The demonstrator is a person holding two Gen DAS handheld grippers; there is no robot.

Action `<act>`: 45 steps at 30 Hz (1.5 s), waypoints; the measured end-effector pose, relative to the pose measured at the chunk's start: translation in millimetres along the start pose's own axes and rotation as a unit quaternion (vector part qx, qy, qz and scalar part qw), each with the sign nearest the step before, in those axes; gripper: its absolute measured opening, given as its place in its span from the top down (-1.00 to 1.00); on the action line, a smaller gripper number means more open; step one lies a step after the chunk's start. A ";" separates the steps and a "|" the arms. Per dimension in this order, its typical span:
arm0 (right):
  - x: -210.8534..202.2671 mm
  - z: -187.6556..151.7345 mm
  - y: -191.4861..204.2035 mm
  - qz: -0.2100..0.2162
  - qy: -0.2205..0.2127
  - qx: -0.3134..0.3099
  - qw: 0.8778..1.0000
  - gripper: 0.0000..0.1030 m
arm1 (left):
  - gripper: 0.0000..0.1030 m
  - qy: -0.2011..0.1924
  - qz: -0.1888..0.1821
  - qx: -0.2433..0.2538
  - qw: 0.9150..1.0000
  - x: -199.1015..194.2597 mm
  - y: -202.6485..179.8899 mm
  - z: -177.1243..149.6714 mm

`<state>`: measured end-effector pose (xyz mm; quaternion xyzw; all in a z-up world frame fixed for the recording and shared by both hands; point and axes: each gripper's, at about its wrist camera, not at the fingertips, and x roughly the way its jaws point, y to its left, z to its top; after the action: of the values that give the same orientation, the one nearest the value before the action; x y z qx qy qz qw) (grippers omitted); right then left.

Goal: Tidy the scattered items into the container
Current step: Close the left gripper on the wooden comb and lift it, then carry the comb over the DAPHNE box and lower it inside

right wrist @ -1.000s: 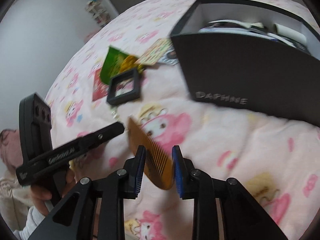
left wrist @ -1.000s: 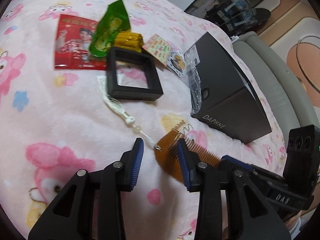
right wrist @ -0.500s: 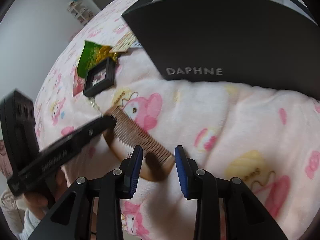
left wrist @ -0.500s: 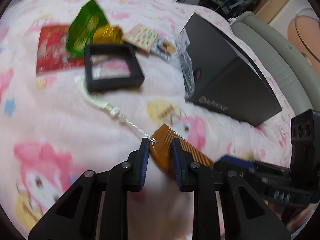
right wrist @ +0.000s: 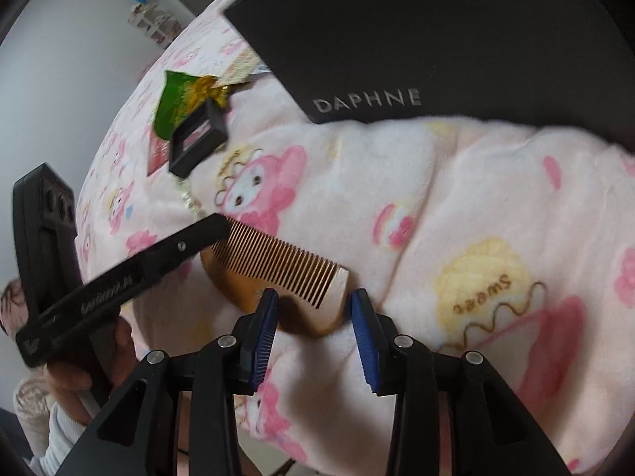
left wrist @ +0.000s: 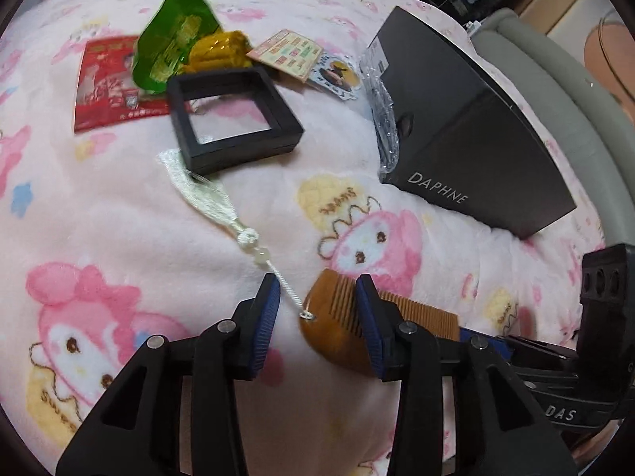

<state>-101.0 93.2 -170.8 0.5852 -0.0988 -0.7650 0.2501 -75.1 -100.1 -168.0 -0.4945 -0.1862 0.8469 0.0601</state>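
A brown wooden comb (left wrist: pixel 337 317) with a white tassel (left wrist: pixel 206 198) lies on the pink blanket; it also shows in the right wrist view (right wrist: pixel 278 273). My left gripper (left wrist: pixel 317 317) is open with its fingers either side of the comb's tasselled end. My right gripper (right wrist: pixel 313 317) is open around the comb's other end. The black DAPHNE box (left wrist: pixel 476 131) stands to the right of the comb, and close ahead in the right wrist view (right wrist: pixel 416 39).
A black square frame box (left wrist: pixel 234 119), a green packet (left wrist: pixel 170 51), a yellow wrapped item (left wrist: pixel 218 51), a red packet (left wrist: pixel 103 87), a printed card (left wrist: pixel 285 53) and a sticker (left wrist: pixel 337 75) lie further back. Crinkled plastic (left wrist: pixel 385 119) leans on the box.
My left gripper closed toward the comb and has now opened wider. My right gripper let go of the comb, which now lies on the blanket.
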 end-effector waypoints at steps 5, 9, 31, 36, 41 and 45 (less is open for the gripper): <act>0.2 0.8 0.9 0.011 -0.009 -0.009 1.000 0.38 | 0.23 0.007 0.033 0.031 0.999 -0.5 -15.2 -7.4; -6.2 -0.5 -5.5 0.023 -0.016 -0.002 1.000 0.46 | 0.24 0.033 0.014 0.003 0.999 -5.6 -9.7 -7.8; -91.3 15.6 -29.3 0.068 -0.126 -0.016 0.990 0.55 | 0.27 -0.007 -0.045 -0.011 0.999 -53.2 -58.6 8.7; -131.5 38.1 -35.0 0.061 -0.175 -0.038 0.982 0.55 | 0.28 -0.038 -0.043 0.035 0.998 -63.7 -110.9 42.3; -157.8 71.2 -49.5 0.070 -0.199 -0.050 0.976 0.55 | 0.28 -0.054 -0.047 0.053 0.996 -61.0 -140.9 72.1; -170.2 99.2 -58.9 0.069 -0.204 -0.071 0.974 0.55 | 0.28 -0.061 -0.054 0.060 0.995 -53.1 -158.2 95.7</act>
<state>-178.1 214.4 -23.7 0.3897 -0.1339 -0.8540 0.3178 -143.7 6.3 -23.2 -0.4265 -0.1647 0.8808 0.1233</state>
